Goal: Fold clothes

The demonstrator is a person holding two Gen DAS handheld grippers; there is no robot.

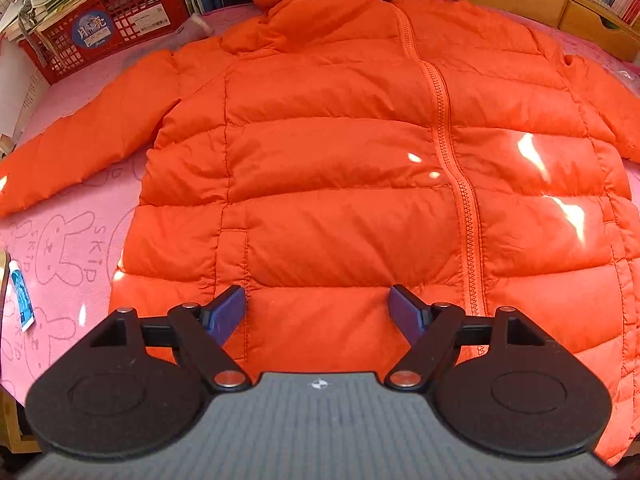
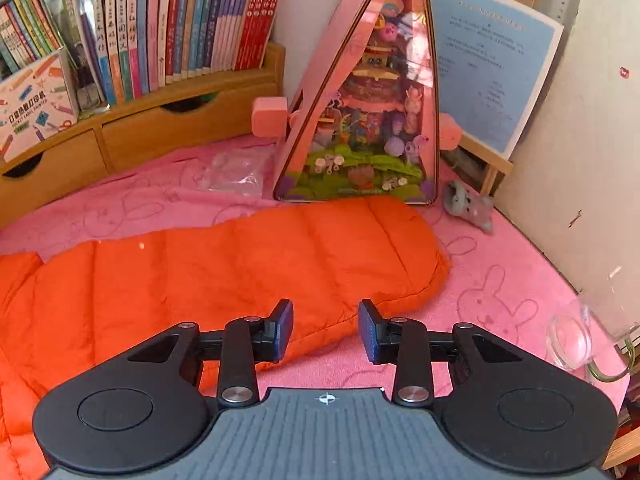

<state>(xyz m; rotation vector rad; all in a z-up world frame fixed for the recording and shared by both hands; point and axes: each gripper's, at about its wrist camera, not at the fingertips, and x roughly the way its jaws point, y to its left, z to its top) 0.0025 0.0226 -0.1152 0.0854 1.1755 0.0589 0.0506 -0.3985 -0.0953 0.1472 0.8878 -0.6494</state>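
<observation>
The left gripper (image 1: pixel 318 308) is hovering over the hem of the orange puffer jacket (image 1: pixel 340 184), its jaws spread wide and gripping nothing. The right gripper (image 2: pixel 325 330) is hanging above the lower edge of the jacket's right sleeve (image 2: pixel 248 256), jaws likewise apart and empty. The jacket is lying flat, zipped and front up, on a pink cloth (image 2: pixel 500 288) printed with rabbits that is covering the table — both sleeves are stretching out to the sides, the hood pointing toward the far edge. A clear glass cup (image 2: pixel 580 340) is sitting near the table's right edge. Beyond the right cuff a pink toy box (image 2: pixel 360 120) is standing upright, with a small grey plush (image 2: pixel 472 206) beside it. Along the far edge a wooden drawer shelf (image 2: pixel 132 132) is carrying rows of books (image 2: pixel 192 20); at the far left corner a red crate (image 1: pixel 104 28) is holding stacked papers.
</observation>
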